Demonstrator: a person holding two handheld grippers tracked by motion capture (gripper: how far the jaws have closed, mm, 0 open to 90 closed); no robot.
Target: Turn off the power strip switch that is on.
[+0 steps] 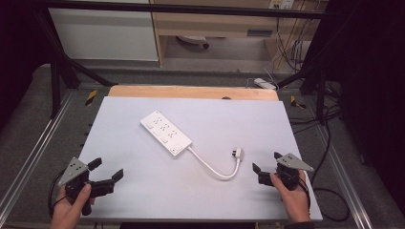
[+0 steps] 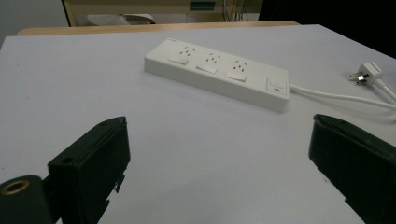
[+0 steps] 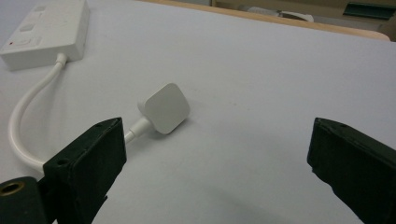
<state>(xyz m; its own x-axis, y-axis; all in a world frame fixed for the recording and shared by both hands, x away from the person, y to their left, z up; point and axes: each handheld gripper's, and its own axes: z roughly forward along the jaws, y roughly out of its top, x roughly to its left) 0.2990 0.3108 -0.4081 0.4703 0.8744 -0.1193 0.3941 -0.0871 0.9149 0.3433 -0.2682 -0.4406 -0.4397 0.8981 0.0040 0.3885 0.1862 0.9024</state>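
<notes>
White table (image 1: pixel 143 191) bears a diagonal power strip (image 1: pixel 165 132); both tools (image 1: pixel 106 175) (image 1: pixel 265 162) spread.

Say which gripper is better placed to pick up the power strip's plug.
Right. The right gripper sits just beside the plug, jaws open, and the plug lies close ahead of it in its own view. The left gripper, also open, is across the table, nearer the power strip.
</notes>
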